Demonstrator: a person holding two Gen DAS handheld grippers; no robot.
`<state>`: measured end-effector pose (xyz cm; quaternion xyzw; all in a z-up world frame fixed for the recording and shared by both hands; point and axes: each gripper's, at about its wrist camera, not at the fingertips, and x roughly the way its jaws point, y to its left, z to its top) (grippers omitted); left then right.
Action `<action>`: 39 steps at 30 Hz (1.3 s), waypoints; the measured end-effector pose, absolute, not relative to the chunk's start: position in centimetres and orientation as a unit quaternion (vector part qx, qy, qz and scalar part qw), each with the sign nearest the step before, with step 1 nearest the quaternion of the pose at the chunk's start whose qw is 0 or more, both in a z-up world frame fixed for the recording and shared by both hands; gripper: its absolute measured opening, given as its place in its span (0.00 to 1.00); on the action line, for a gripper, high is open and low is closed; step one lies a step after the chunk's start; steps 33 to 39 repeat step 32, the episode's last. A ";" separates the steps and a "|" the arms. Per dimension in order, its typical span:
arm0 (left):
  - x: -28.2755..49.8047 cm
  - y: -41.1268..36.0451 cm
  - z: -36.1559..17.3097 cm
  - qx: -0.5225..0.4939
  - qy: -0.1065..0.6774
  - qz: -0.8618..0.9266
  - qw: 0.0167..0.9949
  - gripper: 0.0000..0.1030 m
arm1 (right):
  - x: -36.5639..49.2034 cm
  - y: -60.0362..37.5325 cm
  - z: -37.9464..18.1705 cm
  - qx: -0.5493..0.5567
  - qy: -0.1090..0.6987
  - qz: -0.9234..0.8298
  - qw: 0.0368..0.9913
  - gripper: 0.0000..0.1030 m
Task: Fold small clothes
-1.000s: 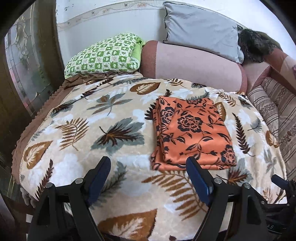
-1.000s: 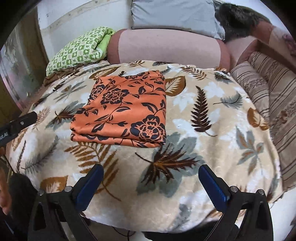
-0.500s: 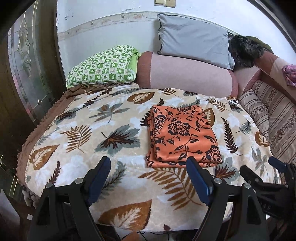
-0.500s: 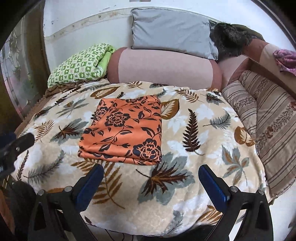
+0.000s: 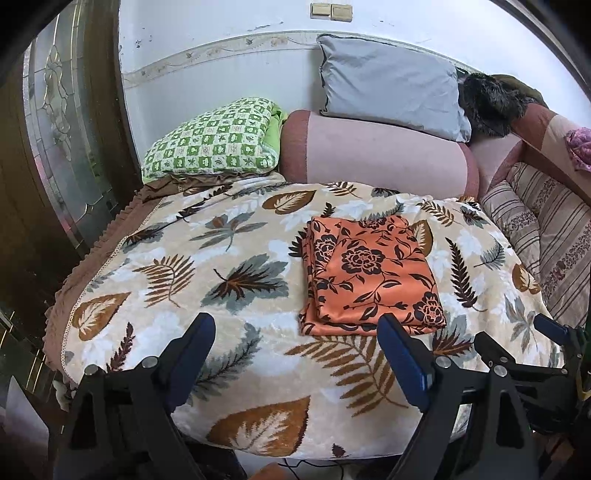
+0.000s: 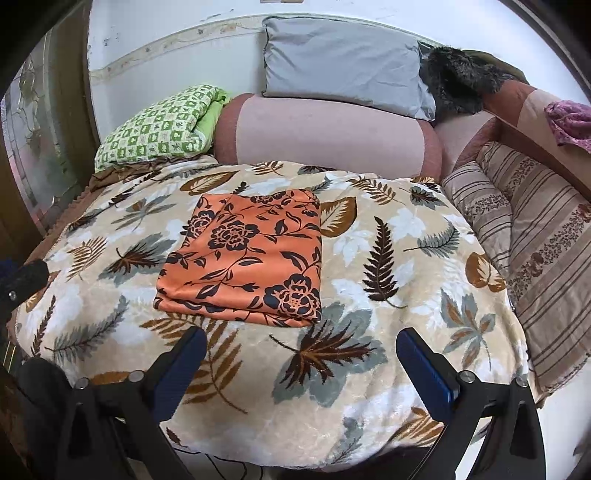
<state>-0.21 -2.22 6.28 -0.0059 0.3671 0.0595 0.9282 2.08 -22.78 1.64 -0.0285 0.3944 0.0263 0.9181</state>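
Both claws released and empty: left gripper (image 5: 297,343), right gripper (image 6: 301,354). Orange cloth (image 6: 245,254) folded flat mid-blanket (image 6: 388,325), seemingly done. Could slump on soft plush if brushed; left-edge layers maybe uneven, hard to tell

In front of me a leaf-print blanket (image 5: 229,266) covers the bed. At twelve o'clock a pink bolster (image 5: 380,155) lies against the white wall (image 5: 207,40), with a grey pillow (image 5: 388,81) leaning above it. At eleven o'clock sits a green checked pillow (image 5: 218,140). At nine o'clock stands a wooden door with patterned glass (image 5: 62,122). At two o'clock lie striped cushions (image 6: 524,221). Two beige switches (image 5: 331,11) sit high on the wall.
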 end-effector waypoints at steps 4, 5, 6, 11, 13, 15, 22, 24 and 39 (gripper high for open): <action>0.1 -1.8 6.9 -0.009 0.369 0.058 0.928 0.87 | 2.1 -22.6 2.8 -0.032 0.388 0.029 0.921 1.00; 0.1 -1.7 7.1 -0.012 0.366 0.057 0.929 0.87 | 2.1 -22.6 3.3 -0.030 0.382 0.028 0.923 1.00; 0.1 -1.6 7.4 -0.015 0.363 0.055 0.930 0.87 | 2.1 -22.7 3.8 -0.028 0.378 0.026 0.925 1.00; 0.6 -1.6 8.0 -0.016 0.360 0.060 0.931 0.87 | 2.6 -22.5 4.5 -0.031 0.377 0.031 0.925 1.00; 0.8 -1.6 8.0 -0.015 0.363 0.060 0.930 0.87 | 2.7 -22.2 4.2 -0.031 0.382 0.035 0.923 1.00; 1.0 -1.7 7.8 -0.011 0.366 0.062 0.928 0.87 | 2.8 -22.1 3.8 -0.033 0.387 0.037 0.921 1.00; 1.6 -2.7 7.3 0.001 0.371 0.057 0.927 0.87 | 3.1 -22.2 2.9 -0.034 0.397 0.035 0.917 1.00; 1.9 -2.8 7.2 0.001 0.373 0.055 0.926 0.87 | 3.2 -22.2 2.8 -0.034 0.397 0.035 0.916 1.00; 2.5 -2.9 6.7 -0.007 0.376 0.047 0.926 0.87 | 3.7 -22.2 2.3 -0.036 0.402 0.037 0.914 1.00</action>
